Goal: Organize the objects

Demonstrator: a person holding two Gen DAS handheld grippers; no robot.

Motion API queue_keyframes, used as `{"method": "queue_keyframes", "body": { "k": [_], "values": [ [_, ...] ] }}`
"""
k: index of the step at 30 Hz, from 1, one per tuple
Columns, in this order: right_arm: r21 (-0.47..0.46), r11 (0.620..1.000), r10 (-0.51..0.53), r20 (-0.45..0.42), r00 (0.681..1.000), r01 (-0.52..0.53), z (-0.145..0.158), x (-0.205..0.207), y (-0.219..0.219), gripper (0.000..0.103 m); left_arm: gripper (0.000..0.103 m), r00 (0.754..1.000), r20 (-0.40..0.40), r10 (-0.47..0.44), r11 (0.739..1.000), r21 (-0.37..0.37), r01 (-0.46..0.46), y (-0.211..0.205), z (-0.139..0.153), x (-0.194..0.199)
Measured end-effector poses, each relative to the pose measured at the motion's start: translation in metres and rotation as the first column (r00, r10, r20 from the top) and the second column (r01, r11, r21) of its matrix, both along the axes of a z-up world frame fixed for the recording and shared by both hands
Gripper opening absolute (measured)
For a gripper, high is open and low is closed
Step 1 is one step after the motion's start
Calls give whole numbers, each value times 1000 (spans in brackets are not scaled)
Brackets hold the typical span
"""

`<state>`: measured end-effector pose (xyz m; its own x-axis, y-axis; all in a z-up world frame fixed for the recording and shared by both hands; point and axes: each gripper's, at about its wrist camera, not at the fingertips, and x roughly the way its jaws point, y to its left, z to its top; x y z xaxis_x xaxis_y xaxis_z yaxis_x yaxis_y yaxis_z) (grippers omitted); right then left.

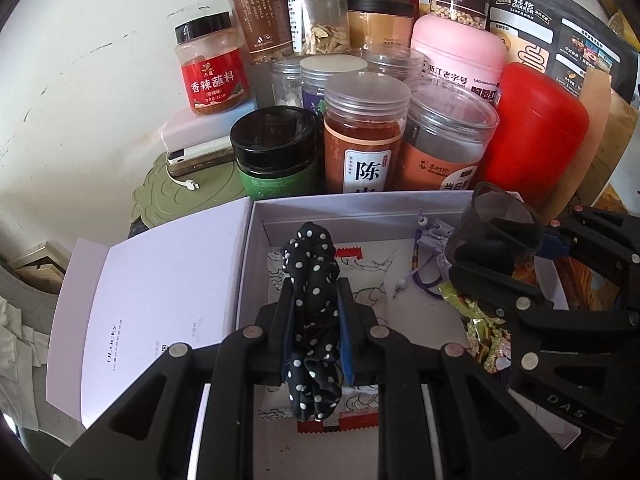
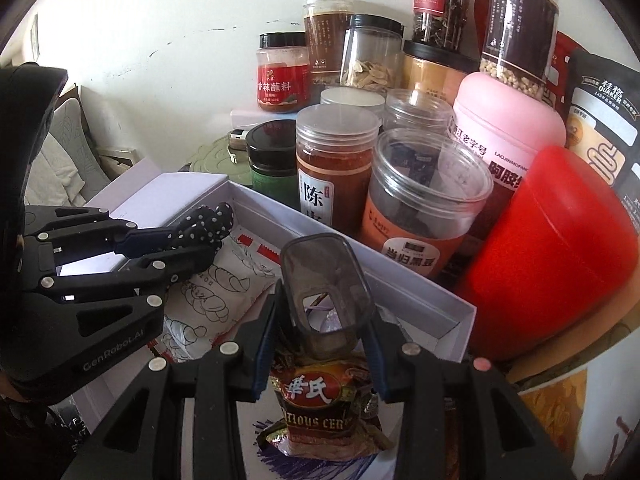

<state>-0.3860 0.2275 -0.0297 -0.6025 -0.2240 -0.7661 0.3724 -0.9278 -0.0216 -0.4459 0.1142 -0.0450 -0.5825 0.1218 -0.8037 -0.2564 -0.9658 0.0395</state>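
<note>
Left wrist view: the left gripper (image 1: 316, 332) is clamped on one black polka-dot scrunchie (image 1: 314, 276), held over the open white box (image 1: 340, 206). One right gripper (image 2: 320, 336) is closed on a single smoky translucent plastic case (image 2: 324, 296) above the same box. Inside the box lie one white line-drawn snack packet (image 2: 216, 292), one gold-and-red foil sachet (image 2: 316, 404) and one purple cord (image 1: 428, 284). Behind the box stand three front jars: one green-labelled black-lidded jar (image 1: 276, 156) and two orange-labelled clear-lidded jars (image 1: 364, 140). One red canister (image 1: 536, 136) stands at the right.
</note>
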Motion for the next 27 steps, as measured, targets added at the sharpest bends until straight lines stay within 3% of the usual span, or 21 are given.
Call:
{"method": "queue_keyframes", "body": {
  "k": [9, 15, 17, 19, 27],
  "values": [
    [17, 1000, 4, 24, 1000, -4, -6, 0, -4, 40, 19, 1000, -23, -1, 999, -36, 0, 4, -1, 2],
    [23, 1000, -3, 31, 1000, 3, -4, 0, -4, 40, 30, 999, -27, 18, 999, -42, -19, 2, -1, 0],
    [28, 1000, -3, 32, 999, 2, -4, 1, -4, 40, 44, 999, -28, 32, 998, -53, -33, 1, -1, 0],
    [33, 999, -5, 31, 999, 4, -3, 1, -4, 40, 49, 999, -22, 34, 998, -52, -35, 1, -1, 0],
    [53, 999, -2, -8, 1000, 3, 9, 8, -4, 45, 49, 999, -16, 30, 998, -47, -31, 2, 4, 3]
  ]
}}
